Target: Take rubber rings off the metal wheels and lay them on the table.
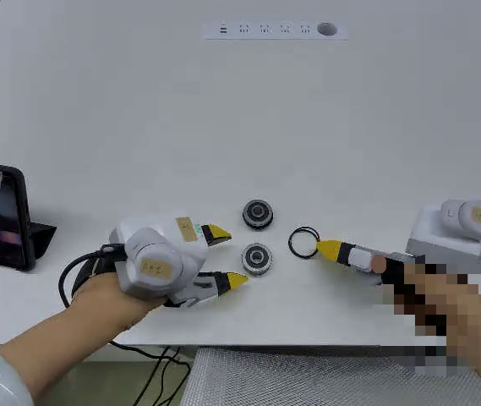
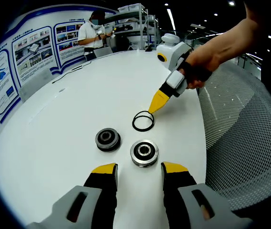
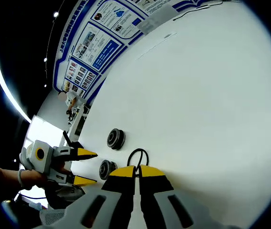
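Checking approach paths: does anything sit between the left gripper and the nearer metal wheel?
Nothing visible. Bare white table lies between the open left gripper and the nearer silver metal wheel; the darker wheel and loose black rubber ring sit off that line.

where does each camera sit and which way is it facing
Head view: on the headset, facing down at the table; left claw, right claw and a forearm show.
Left gripper view: on the left claw, facing a wheel and the ring; own jaws show.
Right gripper view: on the right claw, facing the left claw; own jaws show.
Shared: both gripper views see the ring.
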